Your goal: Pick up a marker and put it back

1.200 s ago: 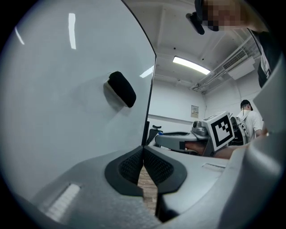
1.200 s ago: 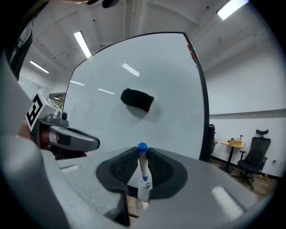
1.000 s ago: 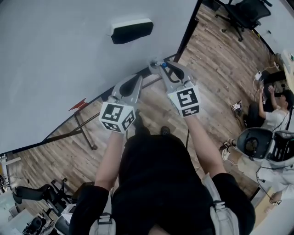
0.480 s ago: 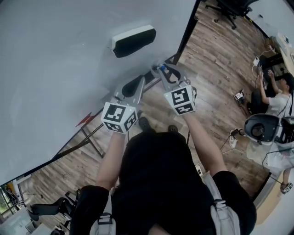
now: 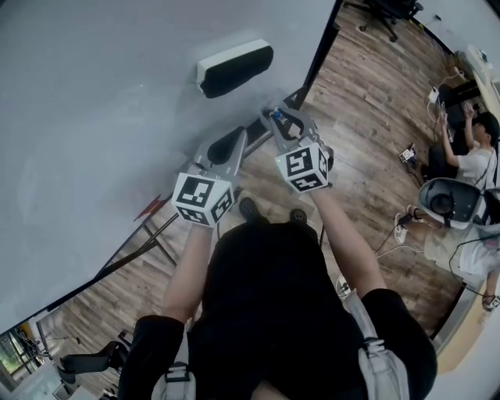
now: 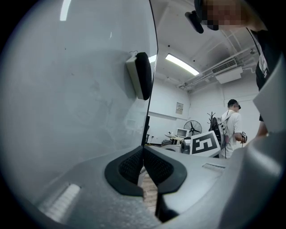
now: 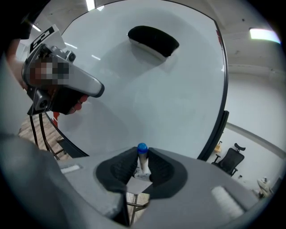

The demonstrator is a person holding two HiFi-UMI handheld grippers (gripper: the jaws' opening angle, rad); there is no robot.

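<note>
A marker (image 7: 142, 157) with a blue cap stands upright between the pads of my right gripper (image 7: 142, 164), which is shut on it. In the head view that gripper (image 5: 275, 119) points at the lower right corner of the whiteboard (image 5: 101, 117), and the blue cap (image 5: 275, 114) shows at its tip. My left gripper (image 5: 237, 137) hangs just to its left, close to the board's lower edge. In the left gripper view its jaws (image 6: 143, 154) are shut with nothing between them. A black and white eraser (image 5: 234, 69) sticks to the board above both grippers.
The board's black frame (image 5: 319, 48) runs down its right side, and its stand legs (image 5: 152, 234) rest on the wood floor. A red object (image 5: 148, 208) hangs near the lower edge. Seated people (image 5: 473, 160) and an office chair (image 5: 391, 9) are at the right.
My right gripper has sunk a little along the board with the marker still in it. The left gripper has shifted slightly. The head view has tilted, so the eraser sits lower in the picture.
</note>
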